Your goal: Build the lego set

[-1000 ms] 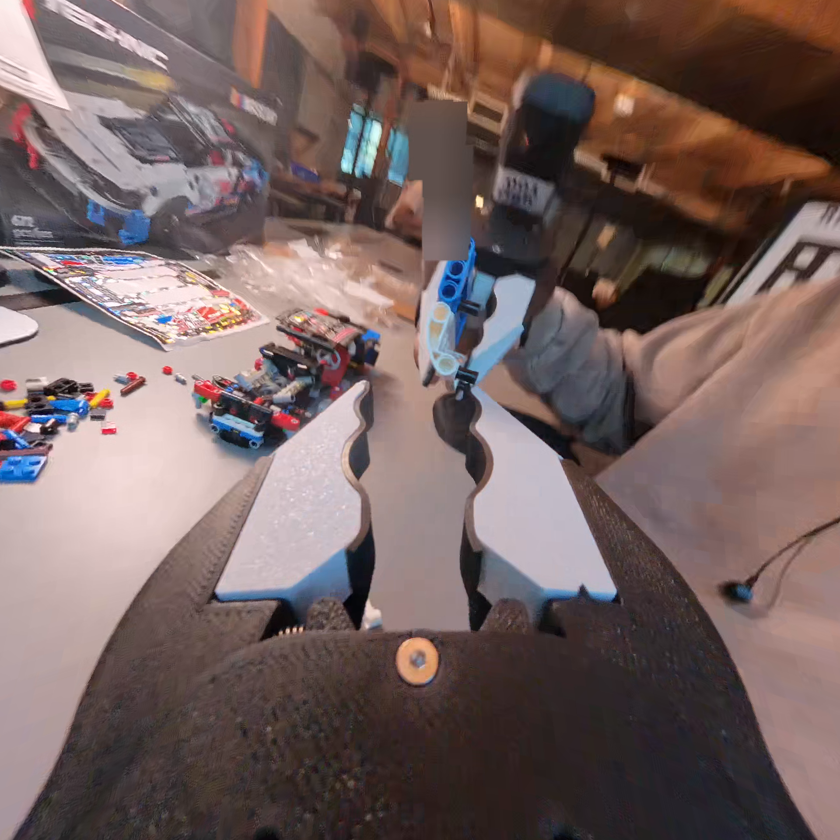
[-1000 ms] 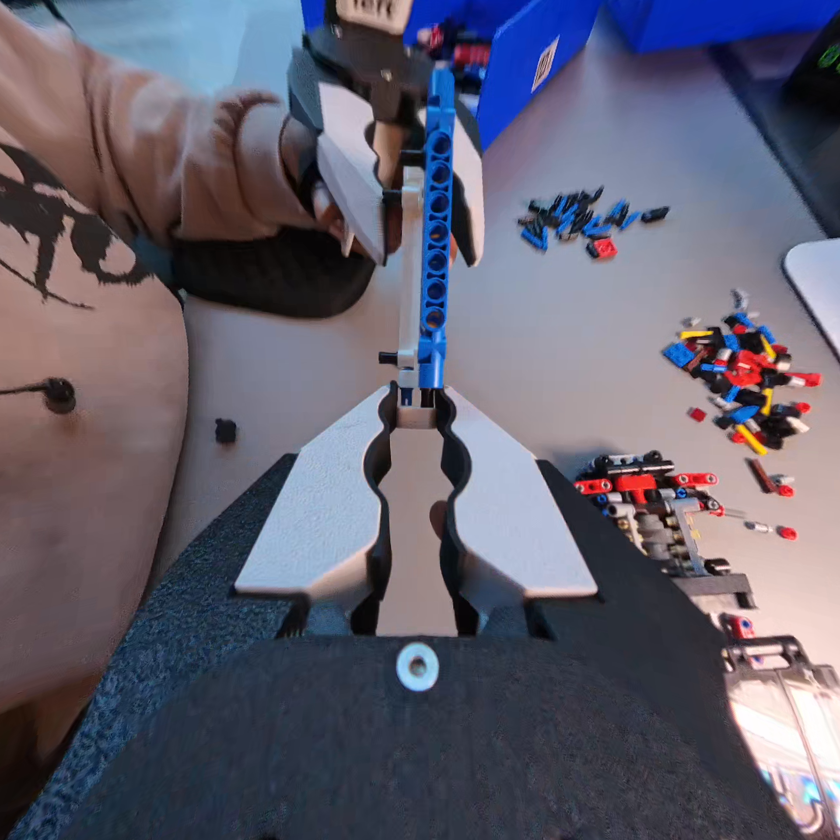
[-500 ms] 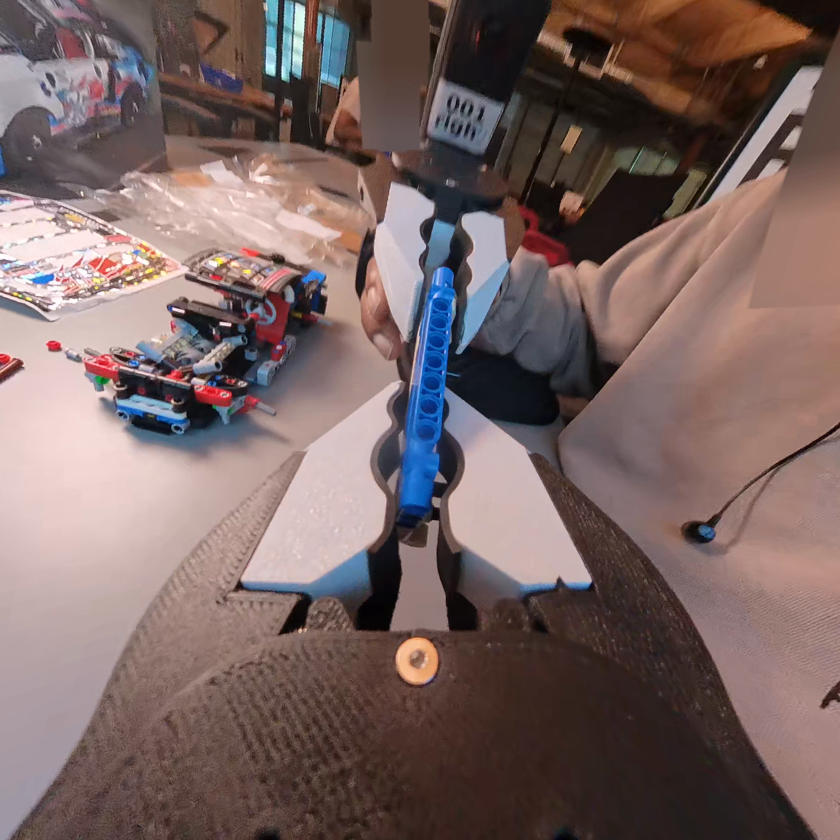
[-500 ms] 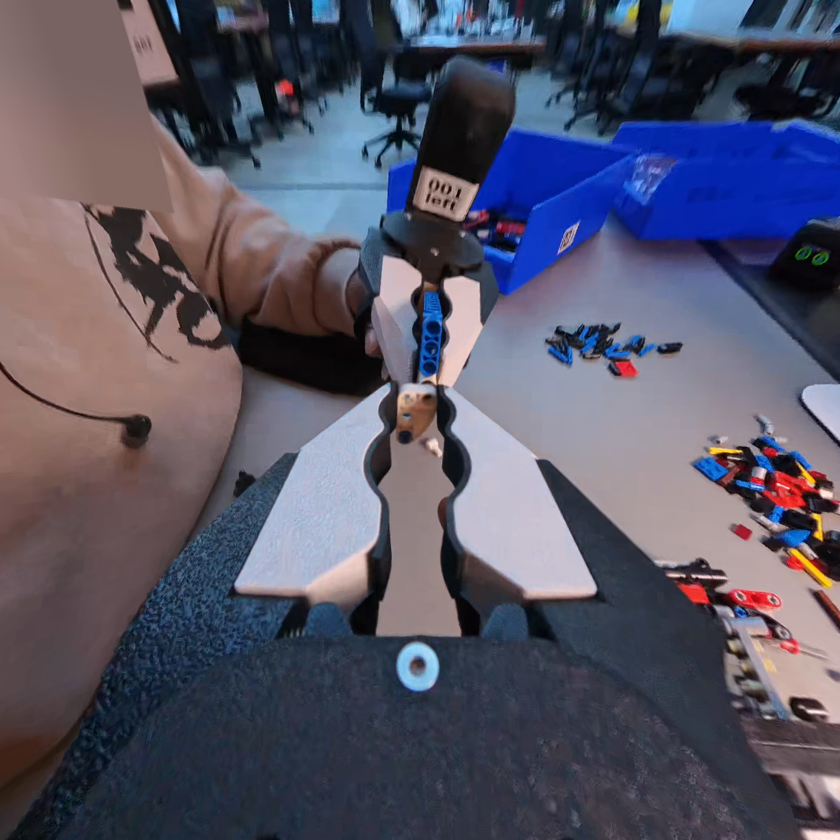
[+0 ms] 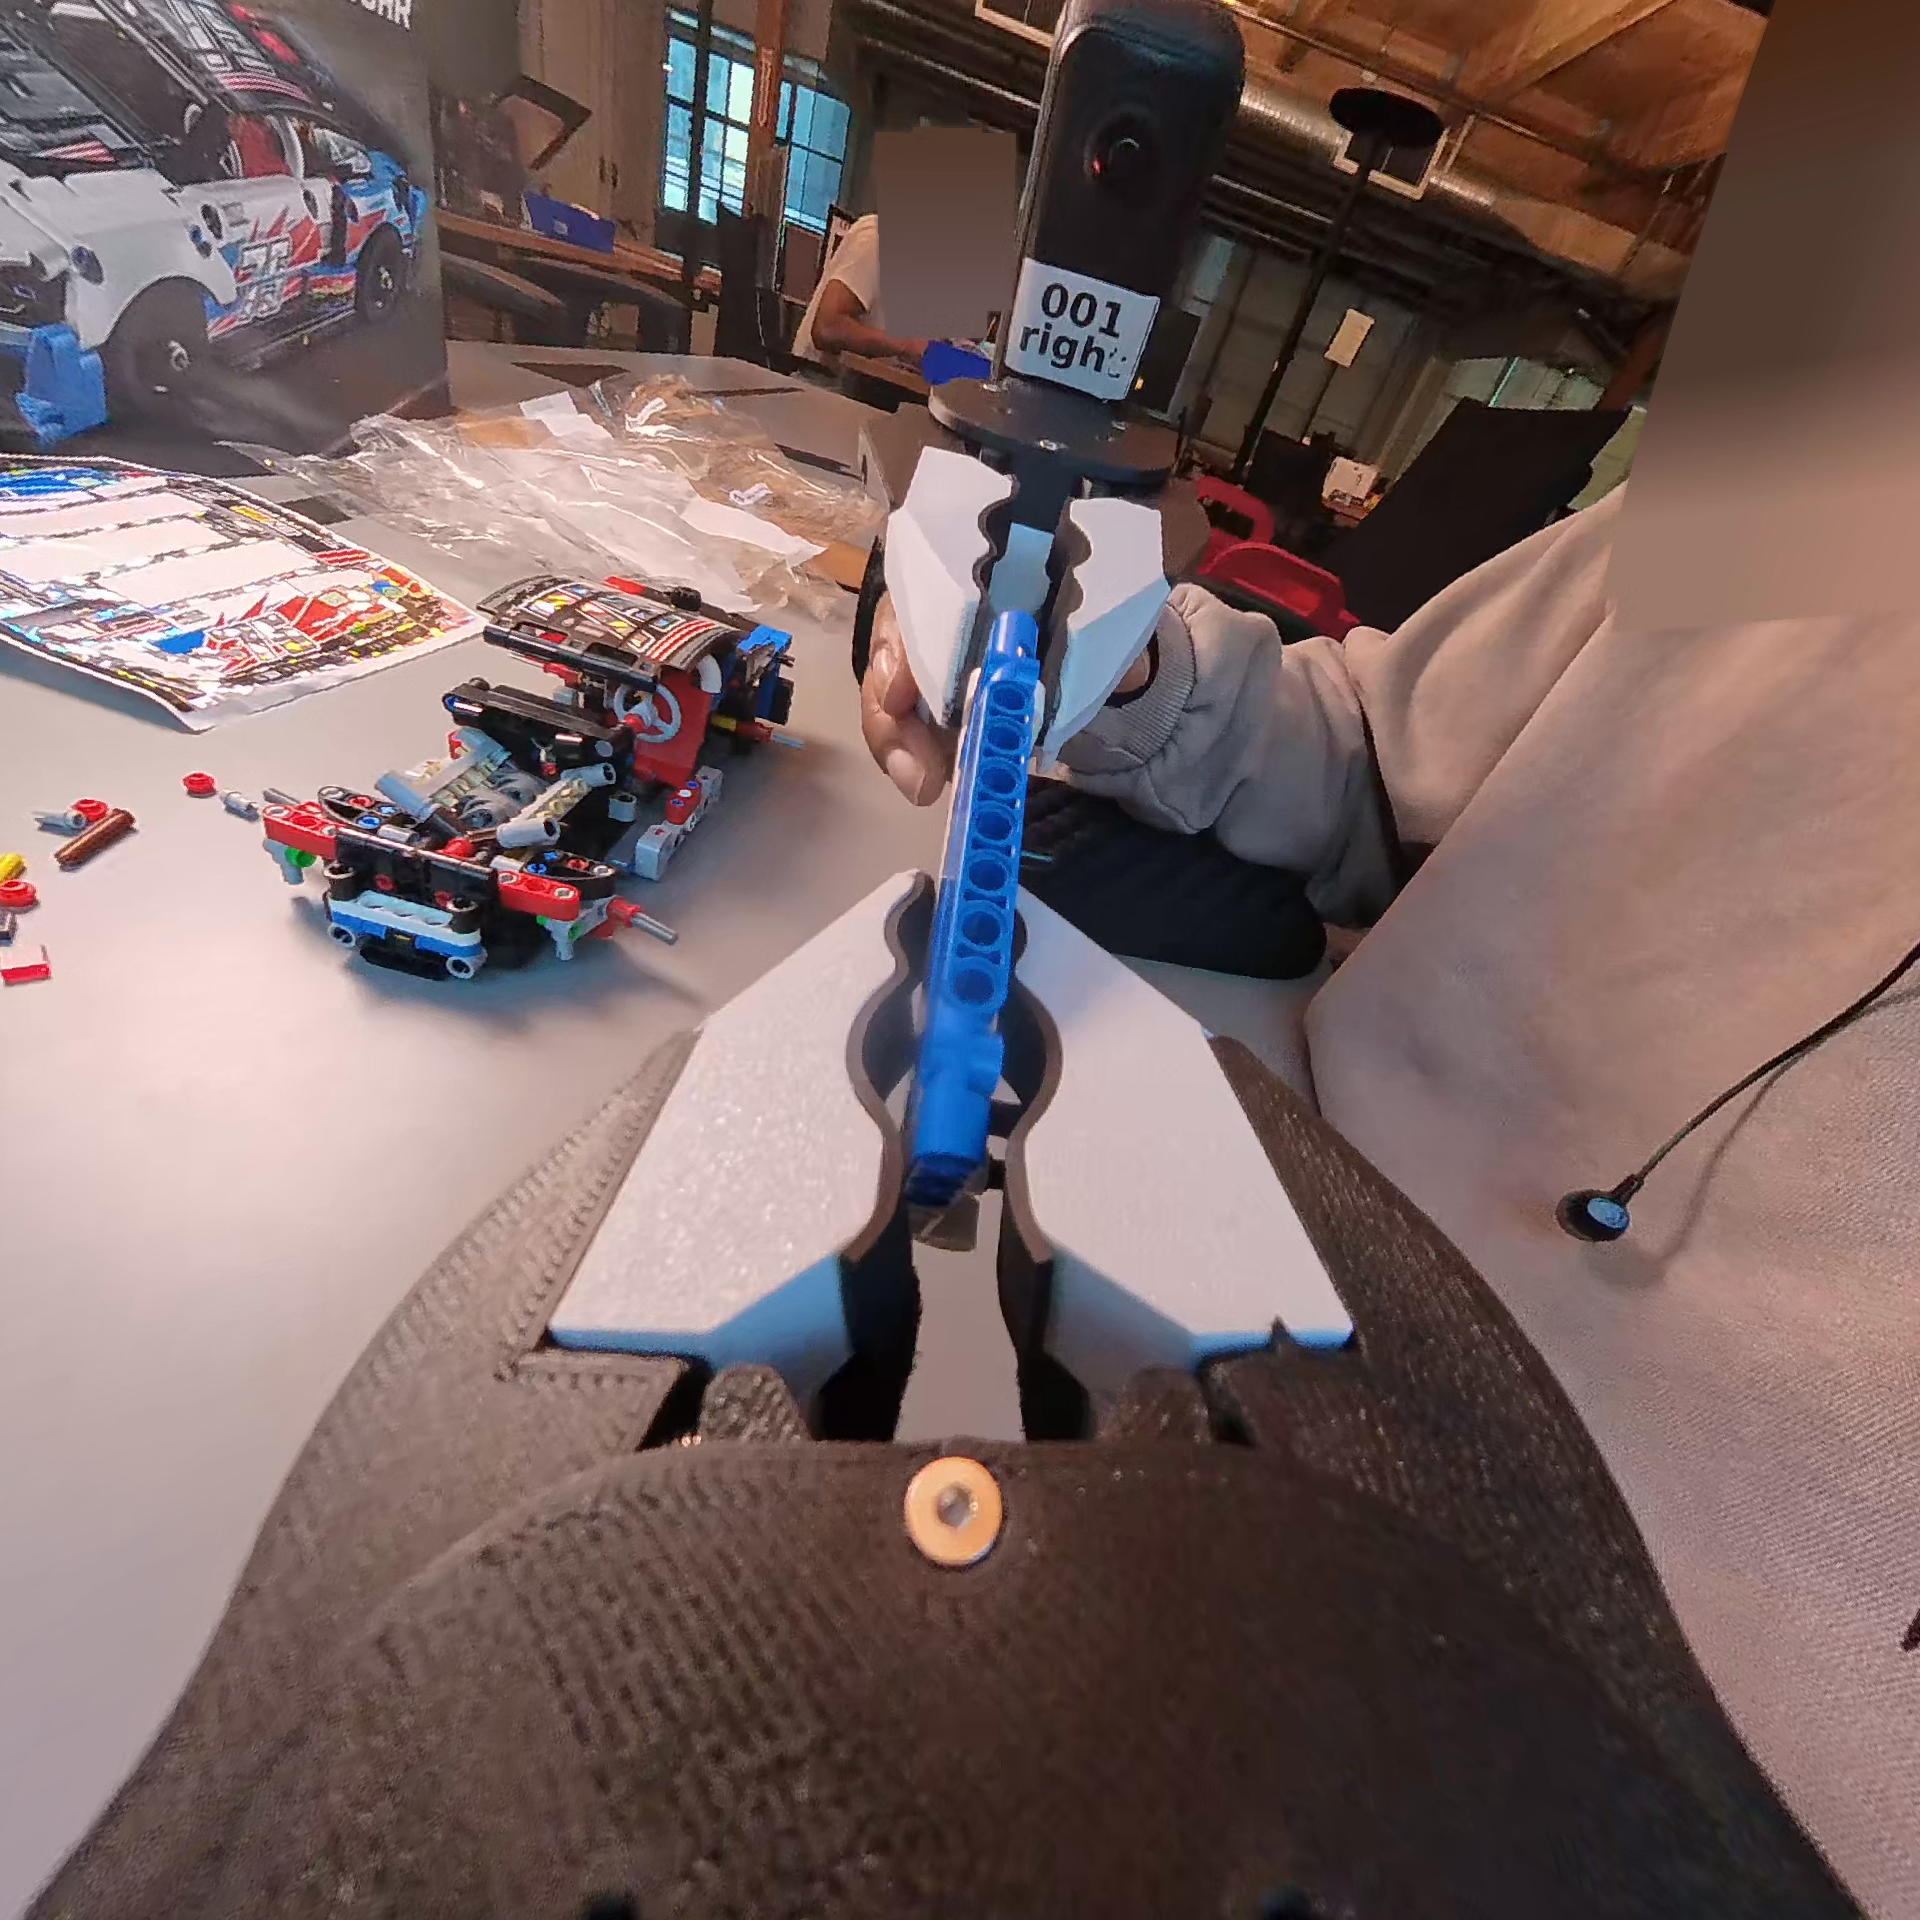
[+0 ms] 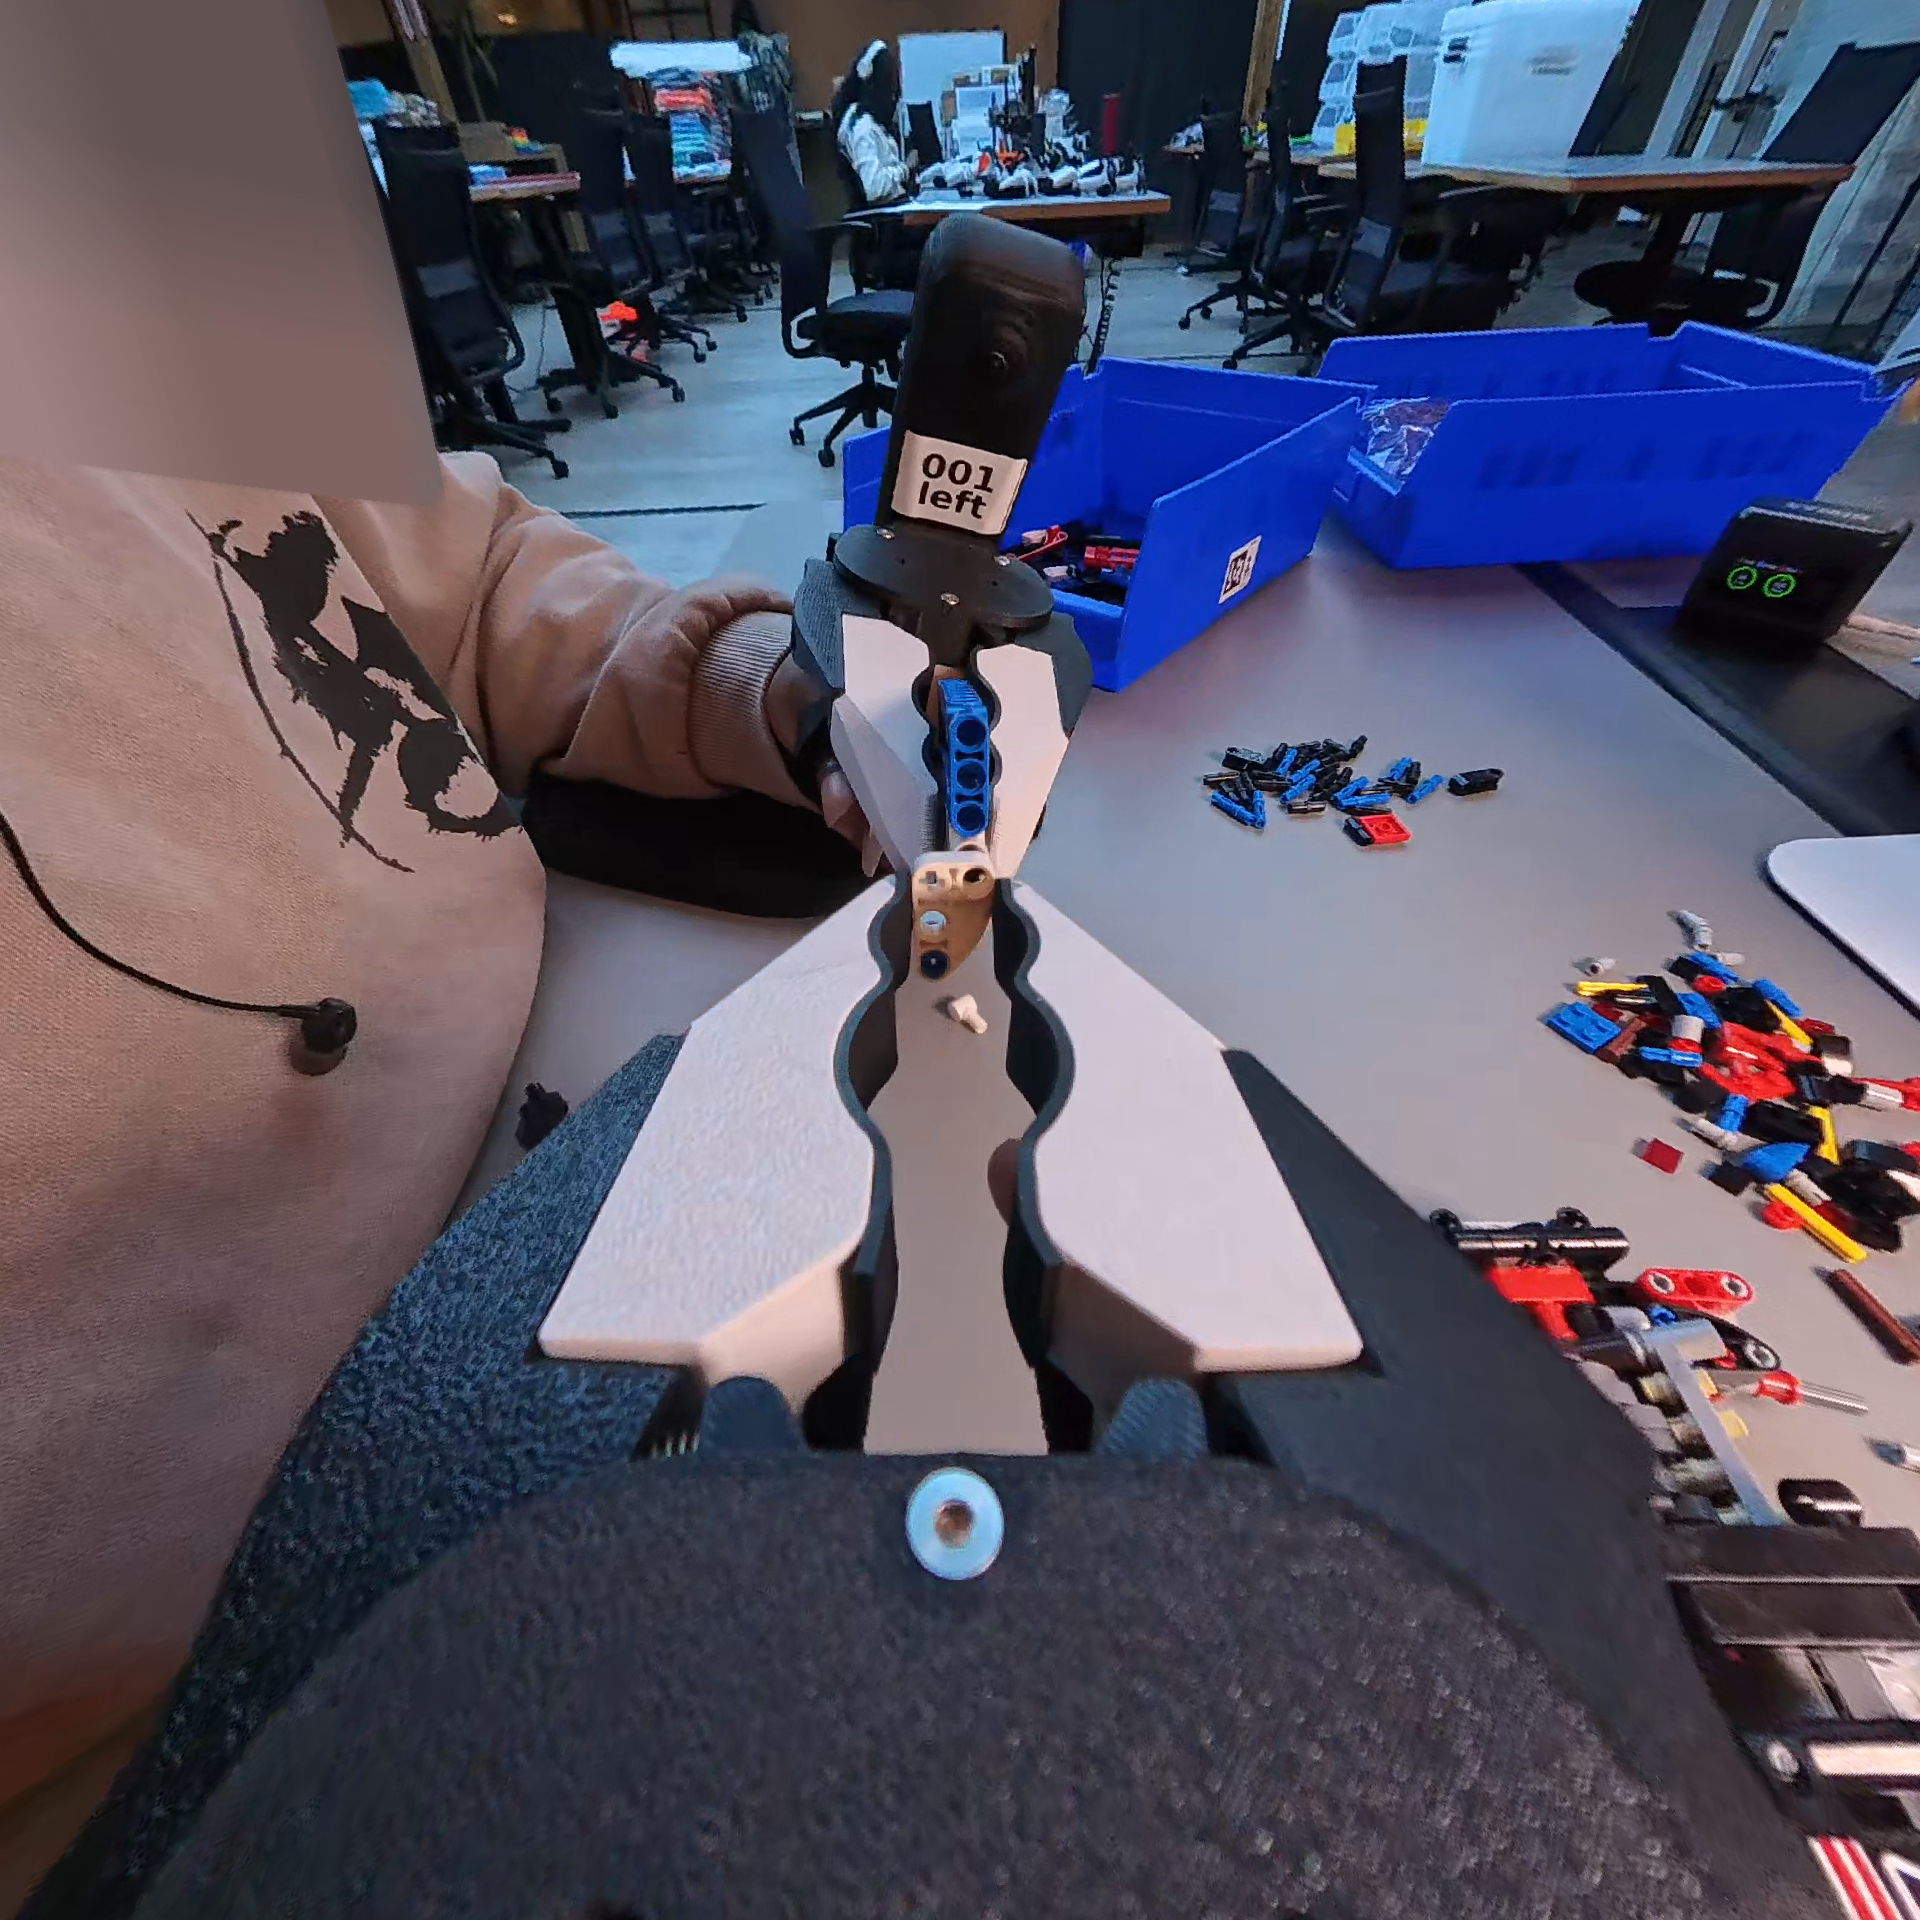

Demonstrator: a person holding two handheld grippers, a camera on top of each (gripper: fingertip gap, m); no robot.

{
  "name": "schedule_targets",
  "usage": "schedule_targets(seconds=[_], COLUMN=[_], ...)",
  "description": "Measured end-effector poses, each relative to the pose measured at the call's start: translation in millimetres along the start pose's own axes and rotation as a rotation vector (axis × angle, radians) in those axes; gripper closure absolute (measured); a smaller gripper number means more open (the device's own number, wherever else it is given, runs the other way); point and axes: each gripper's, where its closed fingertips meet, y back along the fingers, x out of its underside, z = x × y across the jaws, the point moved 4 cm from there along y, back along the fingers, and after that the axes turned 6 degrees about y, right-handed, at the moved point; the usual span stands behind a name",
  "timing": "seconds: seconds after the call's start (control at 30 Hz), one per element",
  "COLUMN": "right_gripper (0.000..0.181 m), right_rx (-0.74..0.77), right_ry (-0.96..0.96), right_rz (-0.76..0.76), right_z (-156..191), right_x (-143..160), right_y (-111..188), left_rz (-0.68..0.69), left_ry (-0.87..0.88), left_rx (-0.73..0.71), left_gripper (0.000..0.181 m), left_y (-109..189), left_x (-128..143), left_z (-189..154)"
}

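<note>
A long blue holed plastic beam [image 5: 982,883] bridges both claws: left claw [image 5: 961,914] pinches one end, right claw [image 6: 948,914] clamps the tan connector [image 6: 951,909] at the other.

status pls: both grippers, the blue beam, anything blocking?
Left gripper shut on blue beam. Right gripper shut on the white piece at its far end. Beam held above the table, between them. Nothing blocking.

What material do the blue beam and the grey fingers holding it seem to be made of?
Blue beam: probably moulded hard plastic, smooth and slightly glossy, with a clean row of round holes. Fingers of the left gripper: apparently matte light-grey plastic, perhaps 3D-printed, judging by the fine grainy surface; the dark inner lining could be rubber.
</note>
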Motion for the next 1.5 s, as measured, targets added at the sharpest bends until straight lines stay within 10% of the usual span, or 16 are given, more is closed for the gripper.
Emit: schedule_targets(seconds=[0.8,1.5], right_gripper=[0.168,0.175], right_rx=[0.011,-0.031], right_ry=[-0.071,-0.041], right_rz=[-0.122,0.057], right_z=[-7,4], right_x=[0,13], right_y=[-5,-4], left_rz=[-0.036,0.016], left_ry=[0.027,-0.109], left_rx=[-0.01,-0.078], left_gripper=[0.174,0.174], left_y=[3,6], left_x=[-6,2], left_z=[5,-2])
